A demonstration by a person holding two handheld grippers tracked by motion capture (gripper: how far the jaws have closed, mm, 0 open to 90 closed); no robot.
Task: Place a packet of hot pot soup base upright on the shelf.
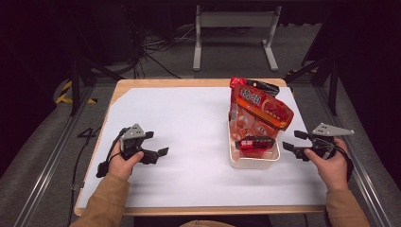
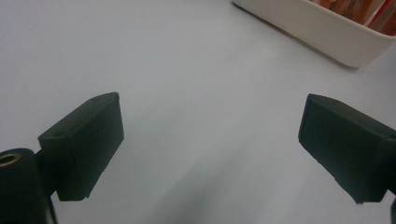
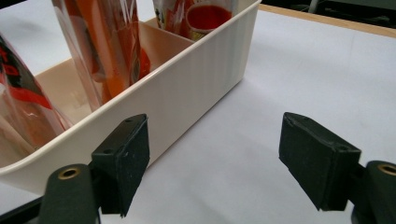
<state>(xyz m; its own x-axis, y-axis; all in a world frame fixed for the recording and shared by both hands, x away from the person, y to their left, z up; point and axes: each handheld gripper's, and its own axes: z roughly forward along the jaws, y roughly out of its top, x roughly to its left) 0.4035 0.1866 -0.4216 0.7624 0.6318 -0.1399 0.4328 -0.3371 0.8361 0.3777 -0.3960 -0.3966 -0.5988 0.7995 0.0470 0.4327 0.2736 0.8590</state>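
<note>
Landmark: cream rectangular plastic bin [image 1: 250, 161], right of centre on the white-covered worktop [image 1: 189, 123], long axis running away from the person. It holds 2 or more red-orange snack pouches [image 1: 260, 111] standing upright, plus a smaller red-black packet [image 1: 255, 142] at the bin's near end.

Right gripper [image 1: 294, 142] sits just right of the bin's near end, jaws wide and empty, pointing at the bin; in the right gripper view the bin wall [image 3: 196, 88] is just ahead of the left jaw, not touching.

Left gripper [image 1: 158, 152] is well left of the bin, jaws wide, empty, over bare worktop.

Right hand is nearer, so the reach is probably its job. Open room left of the bin; the worktop edge is close on the right.
</note>
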